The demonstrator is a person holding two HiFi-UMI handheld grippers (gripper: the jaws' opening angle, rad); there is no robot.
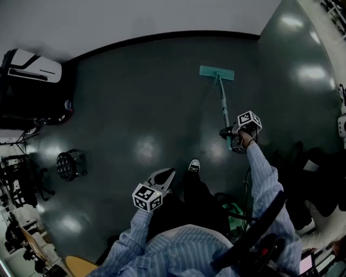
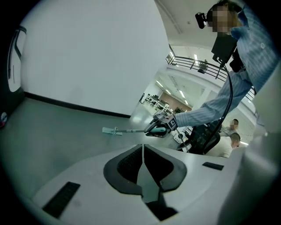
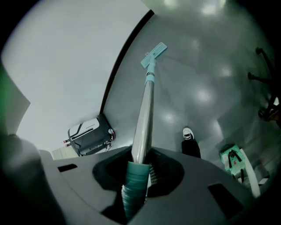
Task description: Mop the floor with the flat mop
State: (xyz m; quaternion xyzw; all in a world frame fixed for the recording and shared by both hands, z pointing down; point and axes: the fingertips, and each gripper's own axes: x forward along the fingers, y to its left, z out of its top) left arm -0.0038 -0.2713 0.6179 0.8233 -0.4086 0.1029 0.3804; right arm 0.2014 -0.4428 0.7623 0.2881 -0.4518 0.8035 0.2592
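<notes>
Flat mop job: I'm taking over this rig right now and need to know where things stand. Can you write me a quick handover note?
Right gripper: shut on the teal grip of the flat mop, held out ahead on the right.
Left gripper: shut, empty, low in front of the body.
Mop head: flat on the dark floor, close to the far wall's baseboard.
Done: cannot tell how much is mopped; no wet trails show.
Left: sweep the mop over the floor, perhaps adding the left gripper on the handle.

Open floor (image 1: 151, 92) ahead, wall (image 1: 135, 16) beyond, perhaps a stool (image 1: 70, 165) left
</notes>
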